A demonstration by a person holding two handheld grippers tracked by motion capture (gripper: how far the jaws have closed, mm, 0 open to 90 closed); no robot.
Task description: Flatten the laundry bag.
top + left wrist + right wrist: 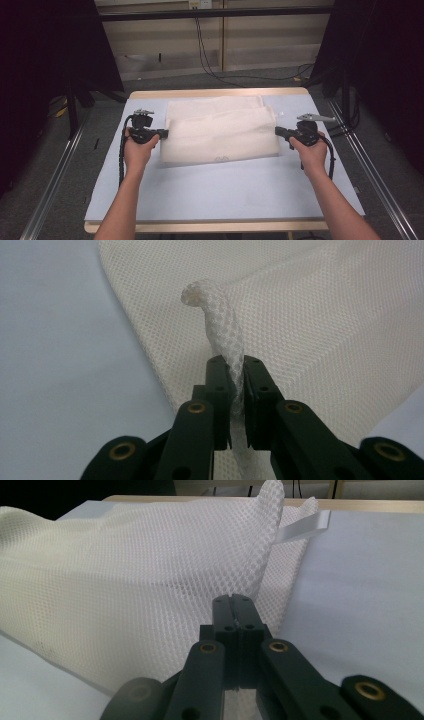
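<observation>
A white mesh laundry bag [220,130] lies flat on the pale blue mat [220,190], in the far half of the table. My left gripper [165,133] is at the bag's left edge. In the left gripper view this gripper [237,362] is shut on a bunched ridge of the mesh [215,315], which curls up above the tips. My right gripper [276,131] is at the bag's right edge. The right gripper view shows it [233,600] shut on a fold of mesh [125,565] that rises to a peak. A white ribbon tag [305,527] sticks out beyond that fold.
The mat covers a wooden table [215,93] whose rim shows at the far and near sides. Metal rails [55,170] run along both sides on the floor. Black cables [210,65] lie on the floor beyond the table. Bare mat stretches in front of the bag.
</observation>
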